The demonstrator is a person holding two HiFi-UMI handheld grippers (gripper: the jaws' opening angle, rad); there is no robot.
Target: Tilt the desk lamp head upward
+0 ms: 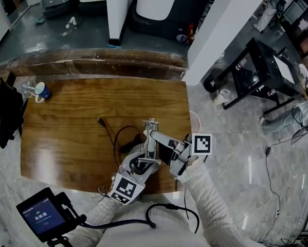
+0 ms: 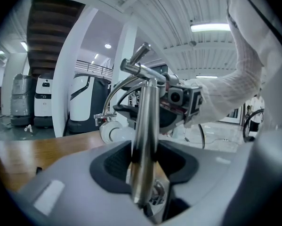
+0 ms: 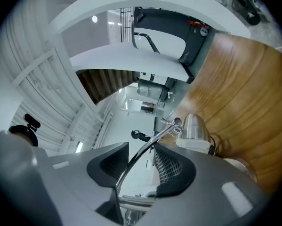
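The desk lamp (image 1: 150, 139) stands on the wooden counter (image 1: 66, 127) toward its 5 o'clock corner, close to the near edge, with its black cord (image 1: 110, 135) trailing off toward 10 o'clock.

The left tool (image 1: 140, 166) is pinching the lamp's chrome post (image 2: 145, 126) low down. In the left gripper view the post fills the gap between the pads, so this hand looks to be the brace.

The right tool (image 1: 168, 153) comes in from 3 o'clock with its jaws spread. In the right gripper view the thin curved arm (image 3: 162, 134) runs through the gap and neither pad (image 3: 171, 166) presses on it. The lamp head (image 3: 194, 128), a chrome shade with a white face, sits out beyond the jaw tips at the arm's far end.

The task appears to be between grips: the lamp is steadied, but nothing has hold of the head. How far up the head already sits cannot be judged from these angles.

The next move likely calls for the right tool to travel along the arm to the head or its joint, close there, and swing the shade upward. The left tool should hold firm so the base does not skid or tip.
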